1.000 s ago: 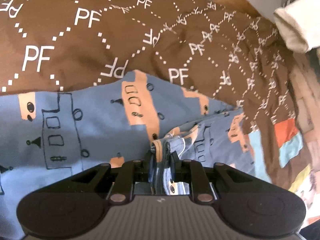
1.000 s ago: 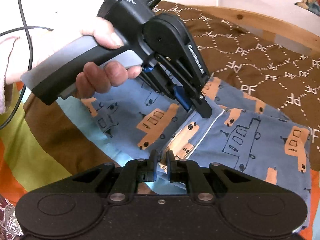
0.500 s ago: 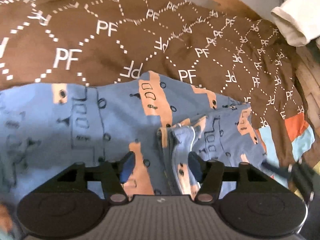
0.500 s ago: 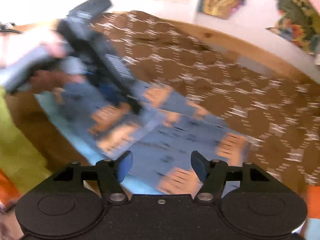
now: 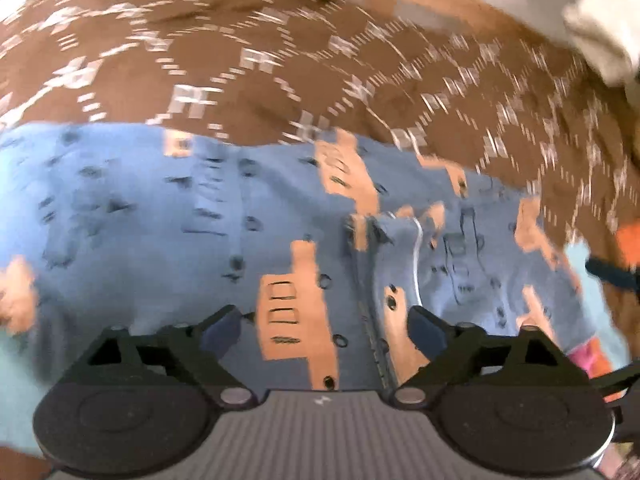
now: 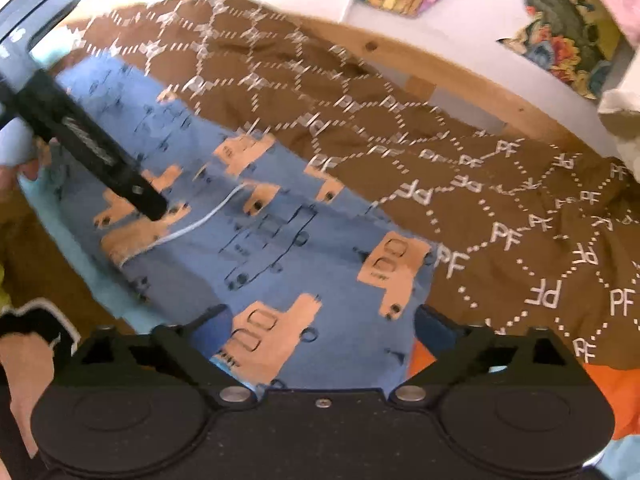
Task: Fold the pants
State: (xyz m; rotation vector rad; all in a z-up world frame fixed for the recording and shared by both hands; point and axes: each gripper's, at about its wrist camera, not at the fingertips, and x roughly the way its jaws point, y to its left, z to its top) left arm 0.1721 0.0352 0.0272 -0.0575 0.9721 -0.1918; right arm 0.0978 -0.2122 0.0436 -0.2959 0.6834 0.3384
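Observation:
The blue pants with orange truck prints lie folded flat on a brown blanket; they also show in the right wrist view. My left gripper is open and empty just above the pants, near a folded edge with white piping. My right gripper is open and empty over the pants' near end. The left gripper's black fingers appear in the right wrist view over the piped edge. Both views are motion-blurred.
The brown blanket with white "PF" lettering covers the surface. A wooden rail runs along the far edge. Orange and light-blue fabric lies at the near right. A cream cloth sits at the far right.
Both grippers were shut on the pants' edges a second ago. They have opened, let go and pulled back above the pants, which now lie flat.

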